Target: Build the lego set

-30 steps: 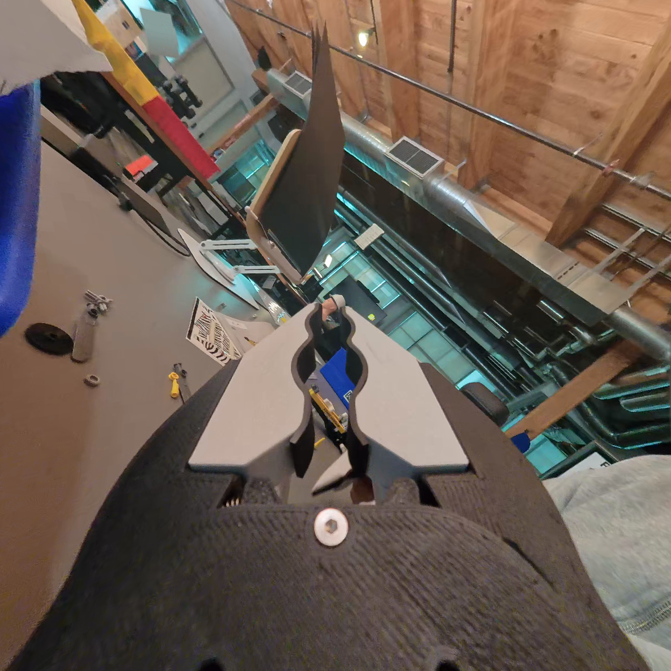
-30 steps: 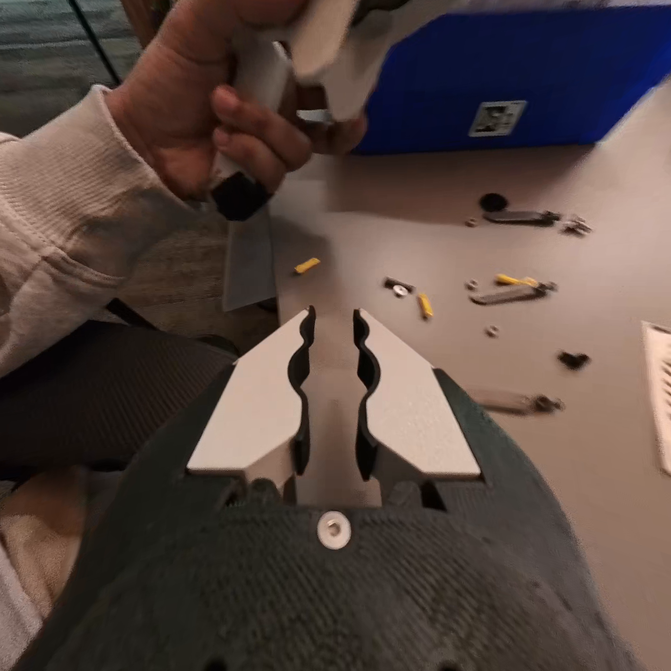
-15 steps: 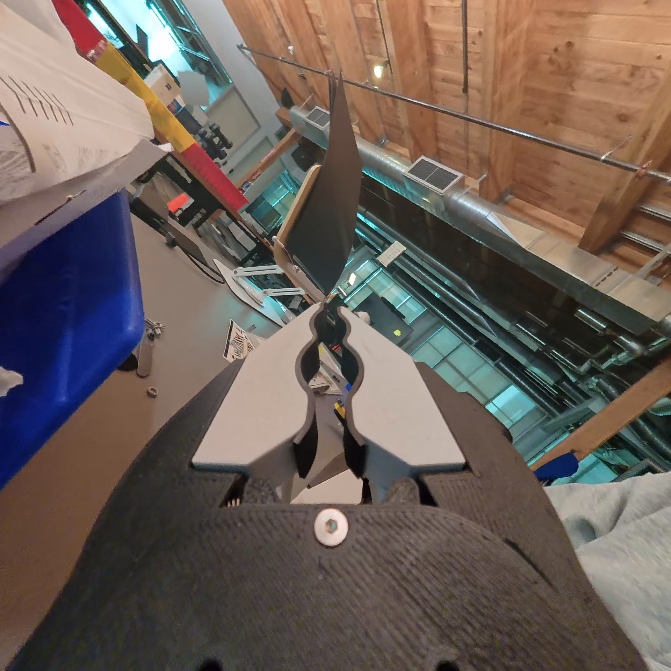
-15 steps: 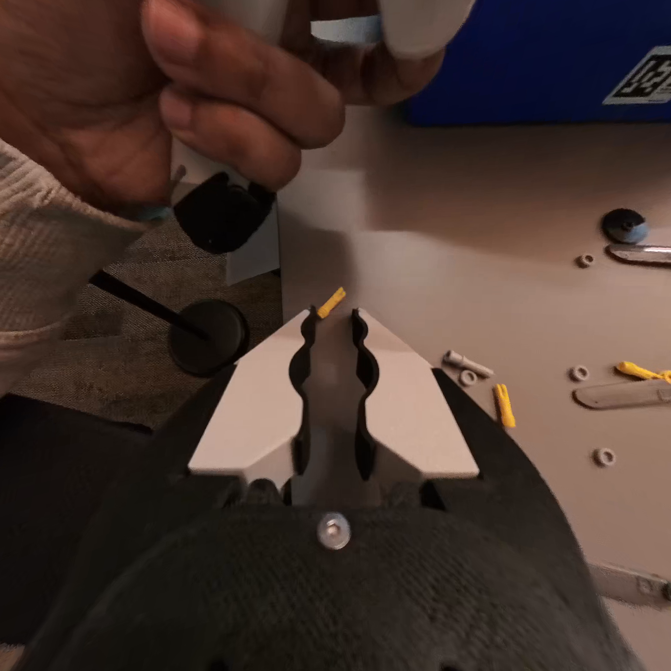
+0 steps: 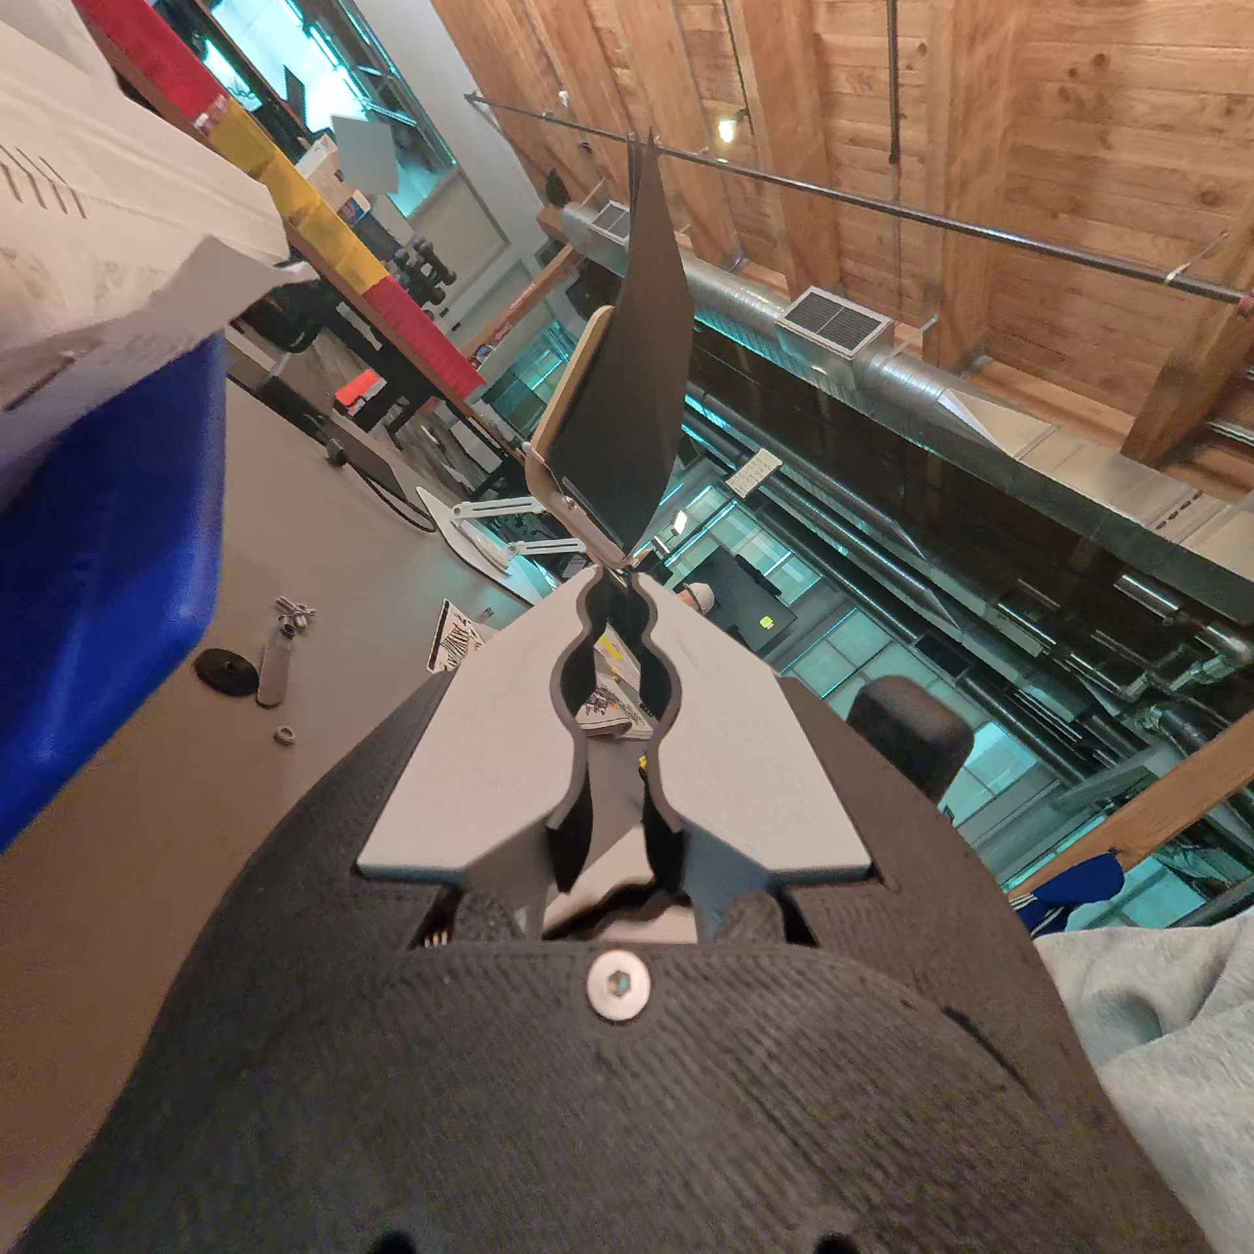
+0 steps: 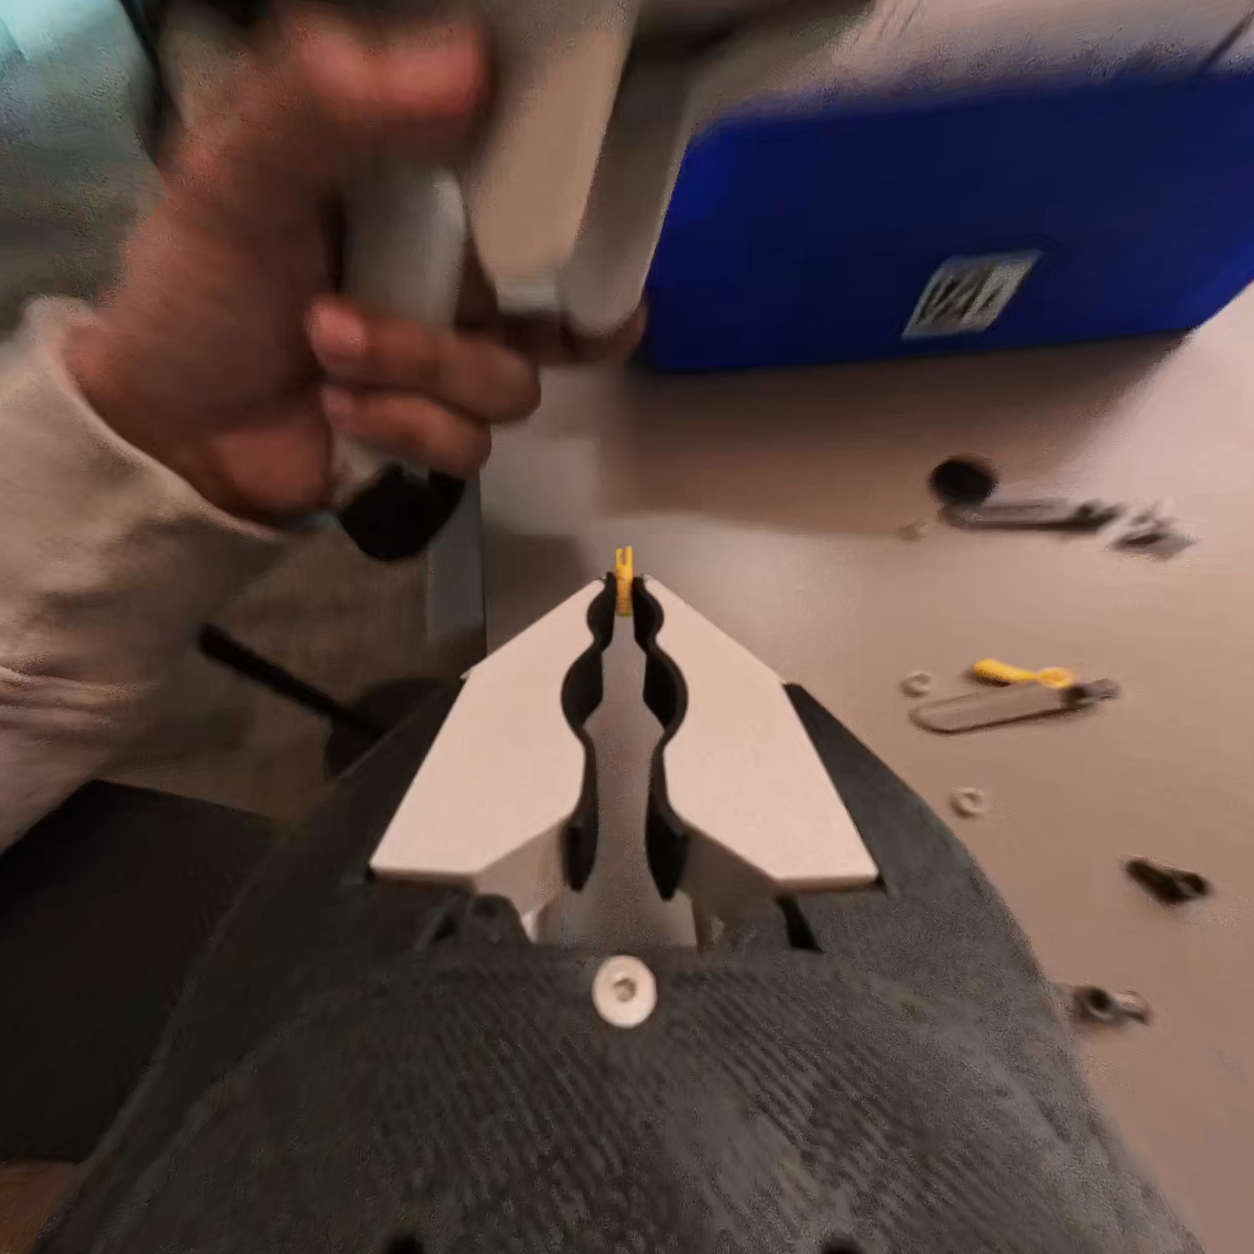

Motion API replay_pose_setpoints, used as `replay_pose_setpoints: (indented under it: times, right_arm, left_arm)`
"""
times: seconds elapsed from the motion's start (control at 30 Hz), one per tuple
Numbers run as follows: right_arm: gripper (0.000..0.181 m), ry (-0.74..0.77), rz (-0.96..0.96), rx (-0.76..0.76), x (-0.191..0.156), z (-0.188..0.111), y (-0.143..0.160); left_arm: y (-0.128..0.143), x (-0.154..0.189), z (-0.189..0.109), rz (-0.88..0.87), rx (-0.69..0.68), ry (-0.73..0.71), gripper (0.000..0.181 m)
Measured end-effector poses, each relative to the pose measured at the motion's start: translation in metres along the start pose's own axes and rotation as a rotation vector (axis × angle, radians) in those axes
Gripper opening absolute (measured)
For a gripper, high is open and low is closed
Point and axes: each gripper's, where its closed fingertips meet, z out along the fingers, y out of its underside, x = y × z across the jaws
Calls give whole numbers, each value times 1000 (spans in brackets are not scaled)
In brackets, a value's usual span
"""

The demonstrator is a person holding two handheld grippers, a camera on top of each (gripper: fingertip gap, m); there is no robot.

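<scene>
The right hand-held gripper (image 6: 623,589) pinches a small yellow plastic peg (image 6: 623,582) at its tips, likely for fitting, while the left hand-held gripper (image 5: 616,582), raised off the grey surface (image 5: 339,543), is nearly closed on a thin black blade-shaped piece (image 5: 628,421).

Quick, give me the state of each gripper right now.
Left gripper: shut on a thin black sail-shaped piece that sticks up from its tips.
Right gripper: shut on a small yellow pin, pinched at the very tips.

Workshop loft: timber ceiling (image 5: 1018,136), bare ducting (image 5: 882,380), parts-strewn grey workbench (image 5: 169,780).
</scene>
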Motion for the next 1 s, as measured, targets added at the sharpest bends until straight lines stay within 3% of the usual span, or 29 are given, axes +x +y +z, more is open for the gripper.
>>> replay_pose_setpoints:
  times: [0.13, 0.23, 0.37, 0.5, 0.63, 0.73, 1.0]
  right_arm:
    - [3, 41, 82, 428, 34, -83, -56]
    - [3, 231, -114, 462, 52, -124, -59]
    - [3, 302, -218, 561, 41, -153, -64]
    - [3, 405, -233, 473, 56, -154, -50]
    - [3, 423, -232, 460, 58, -158, -49]
    - [3, 400, -178, 441, 63, -154, -45]
    - [3, 372, -190, 451, 59, -149, -44]
  left_arm:
    - [18, 12, 18, -68, -24, 50, 8]
    - [47, 36, 38, -198, -104, 179, 16]
    - [86, 65, 58, -343, -184, 312, 19]
    - [99, 90, 63, -534, -178, 489, 24]
    - [113, 83, 69, -454, -210, 414, 15]
    - [107, 86, 67, -427, -172, 434, 0]
    - [106, 78, 66, -449, -165, 405, 0]
